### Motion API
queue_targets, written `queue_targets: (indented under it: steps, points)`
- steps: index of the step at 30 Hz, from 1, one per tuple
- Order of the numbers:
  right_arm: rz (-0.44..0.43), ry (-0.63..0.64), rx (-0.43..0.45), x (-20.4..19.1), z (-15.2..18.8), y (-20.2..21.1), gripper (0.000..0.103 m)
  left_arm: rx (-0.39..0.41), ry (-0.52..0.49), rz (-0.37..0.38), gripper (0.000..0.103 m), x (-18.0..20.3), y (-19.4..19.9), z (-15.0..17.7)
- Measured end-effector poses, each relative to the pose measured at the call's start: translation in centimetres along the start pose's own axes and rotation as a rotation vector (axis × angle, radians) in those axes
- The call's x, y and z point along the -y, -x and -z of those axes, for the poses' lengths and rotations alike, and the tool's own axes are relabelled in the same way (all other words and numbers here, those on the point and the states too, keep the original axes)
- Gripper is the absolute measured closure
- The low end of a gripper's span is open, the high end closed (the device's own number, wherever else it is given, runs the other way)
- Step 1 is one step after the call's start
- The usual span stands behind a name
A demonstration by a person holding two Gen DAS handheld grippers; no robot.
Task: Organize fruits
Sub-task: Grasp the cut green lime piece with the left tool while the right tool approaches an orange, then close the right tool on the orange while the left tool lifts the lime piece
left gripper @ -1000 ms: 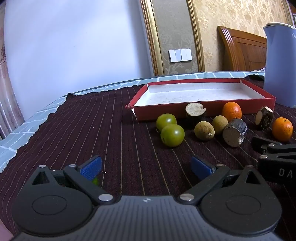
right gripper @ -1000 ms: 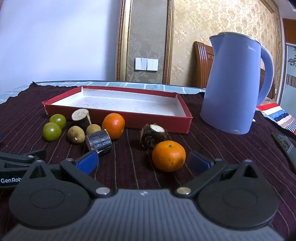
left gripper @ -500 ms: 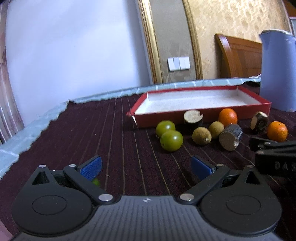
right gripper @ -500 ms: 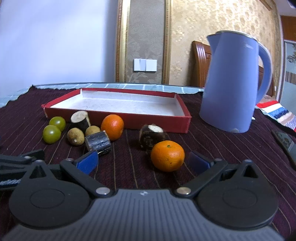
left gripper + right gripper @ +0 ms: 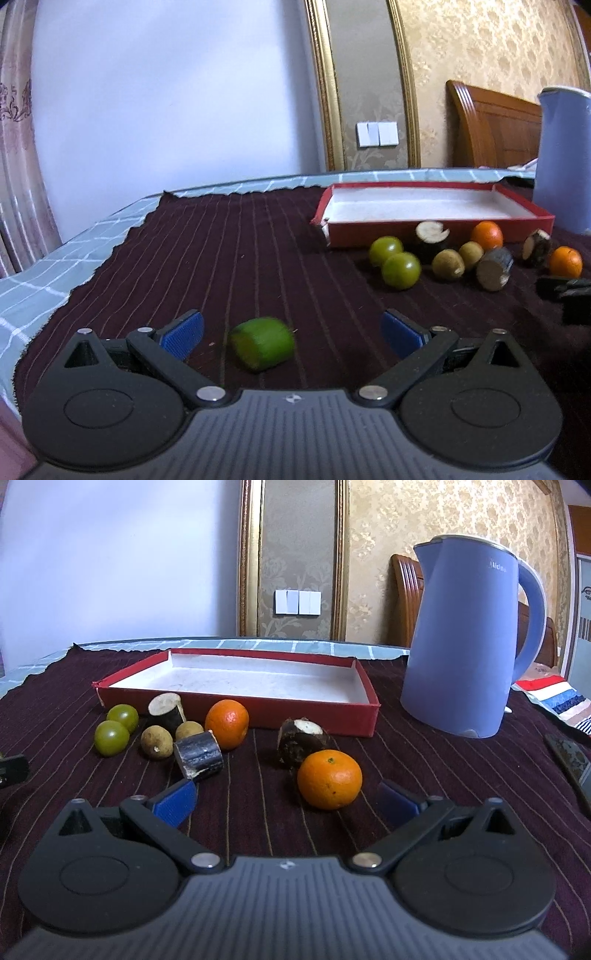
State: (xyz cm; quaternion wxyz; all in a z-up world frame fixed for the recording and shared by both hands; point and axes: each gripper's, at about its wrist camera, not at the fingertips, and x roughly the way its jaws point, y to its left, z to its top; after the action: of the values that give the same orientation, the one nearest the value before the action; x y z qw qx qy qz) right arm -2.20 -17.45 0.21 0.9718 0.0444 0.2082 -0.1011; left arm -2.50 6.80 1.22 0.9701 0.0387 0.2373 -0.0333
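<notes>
We hold both tools just above the dark striped cloth (image 5: 229, 258), and the sorting has barely begun: the red tray (image 5: 236, 705) toward the cloth's far edge has nothing in it. Our left gripper (image 5: 291, 332) has its blue pads spread wide and grips nothing; a short green fruit piece (image 5: 262, 348) lies on its side on the cloth between them, nearer the left pad, touching neither, close to the cloth's near left corner and well apart from the rest. Our right gripper (image 5: 286, 803) is likewise released, its pads splayed to either side of an orange (image 5: 329, 779) that sits just ahead of them, not yet between them.

Everything else lies in a loose row along the tray's near wall. From the left: two green round fruits (image 5: 111, 737), touching one another; a dark stub with a pale cut face (image 5: 167, 710); two small brown fruits (image 5: 157, 742); a dark cut chunk (image 5: 199, 756) lying on its side; a second orange (image 5: 227, 723) right against the tray wall; and a rough brown piece with a white end (image 5: 301, 740) just behind the nearer orange. A blue kettle (image 5: 461, 638) stands to the right of the tray, near the cloth's far right corner.

By our reckoning, nothing is done yet. Every piece remains to be lifted over the tray wall, and the green piece and the nearer orange look the likeliest first picks.
</notes>
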Motion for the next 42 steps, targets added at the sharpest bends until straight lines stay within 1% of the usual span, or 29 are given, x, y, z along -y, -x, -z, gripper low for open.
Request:
queue_targets:
  steps: [4, 6, 8, 11, 13, 16, 17, 21, 23, 24, 25, 26, 27, 29, 30, 31, 33, 35, 36, 38, 39, 42]
  points:
    - [0.007, 0.023, -0.016, 0.3, -0.1, -0.1, 0.000, -0.007, 0.001, 0.005, 0.000, -1.2, 0.0, 0.2]
    - [-0.009, 0.033, -0.014, 0.4, 0.0, 0.0, 0.000, -0.030, -0.011, 0.005, 0.000, -1.6, -0.2, 0.2]
    - [-0.034, 0.039, -0.015, 0.6, 0.0, 0.1, 0.006, -0.060, 0.005, 0.017, 0.000, -2.4, -0.7, 0.2]
    - [-0.036, 0.053, -0.010, 0.5, 0.0, 0.2, 0.006, -0.091, 0.058, 0.038, 0.001, -3.6, -1.4, 0.2]
    - [-0.028, 0.056, -0.013, 0.5, -0.1, 0.1, 0.007, -0.086, 0.085, 0.044, 0.001, -4.0, -1.5, 0.0]
    - [-0.029, 0.060, -0.022, 0.6, -0.1, 0.0, 0.010, -0.072, 0.082, 0.036, 0.001, -4.0, -1.6, -0.3]
    - [-0.034, 0.055, -0.024, 0.7, -0.1, -0.1, 0.011, -0.070, 0.079, 0.033, 0.003, -3.9, -1.6, -0.4]
    - [-0.041, 0.056, -0.029, 1.0, 0.0, -0.3, 0.016, -0.080, 0.047, 0.000, 0.015, -3.1, -1.8, -0.5]
    - [-0.046, 0.062, -0.033, 1.2, -0.1, -0.3, 0.018, -0.092, 0.033, -0.030, 0.029, -2.8, -2.2, -0.6]
    - [-0.048, 0.065, -0.034, 1.3, -0.1, -0.4, 0.018, -0.100, 0.027, -0.045, 0.034, -2.6, -2.3, -0.6]
    - [-0.050, 0.068, -0.036, 1.4, -0.1, -0.5, 0.019, -0.101, 0.023, -0.057, 0.043, -2.5, -2.4, -0.6]
    - [-0.050, 0.071, -0.039, 1.6, -0.2, -0.6, 0.020, -0.101, 0.020, -0.065, 0.048, -2.4, -2.5, -0.7]
    - [-0.048, 0.074, -0.044, 1.7, -0.3, -0.8, 0.020, -0.102, 0.024, -0.062, 0.050, -2.3, -2.5, -0.8]
    - [-0.043, 0.078, -0.048, 2.1, -0.5, -1.2, 0.020, -0.099, 0.037, -0.048, 0.061, -2.3, -2.6, -0.9]
    - [-0.045, 0.077, -0.049, 2.3, -0.7, -1.3, 0.021, -0.100, 0.038, -0.041, 0.064, -2.2, -2.6, -0.9]
    - [-0.048, 0.073, -0.054, 2.5, -0.9, -1.5, 0.024, -0.098, 0.041, -0.035, 0.066, -2.1, -2.6, -0.9]
    - [-0.046, 0.064, -0.071, 2.8, -1.2, -2.0, 0.029, -0.084, 0.031, -0.050, 0.066, -1.8, -2.7, -0.8]
    - [-0.048, 0.056, -0.092, 3.2, -1.4, -2.6, 0.041, -0.078, 0.011, -0.064, 0.066, -1.4, -2.6, -0.7]
    - [-0.053, 0.046, -0.106, 3.4, -1.5, -2.9, 0.045, -0.075, 0.005, -0.068, 0.066, -1.3, -2.6, -0.7]
    - [-0.084, 0.017, -0.125, 3.9, -1.5, -3.3, 0.060, -0.072, 0.002, -0.069, 0.066, -1.2, -2.6, -0.7]
    - [-0.090, 0.004, -0.124, 4.1, -1.5, -3.4, 0.063, -0.075, 0.001, -0.069, 0.066, -1.2, -2.6, -0.7]
    - [-0.090, 0.002, -0.121, 4.2, -1.5, -3.4, 0.063, -0.072, -0.003, -0.070, 0.066, -1.0, -2.5, -0.7]
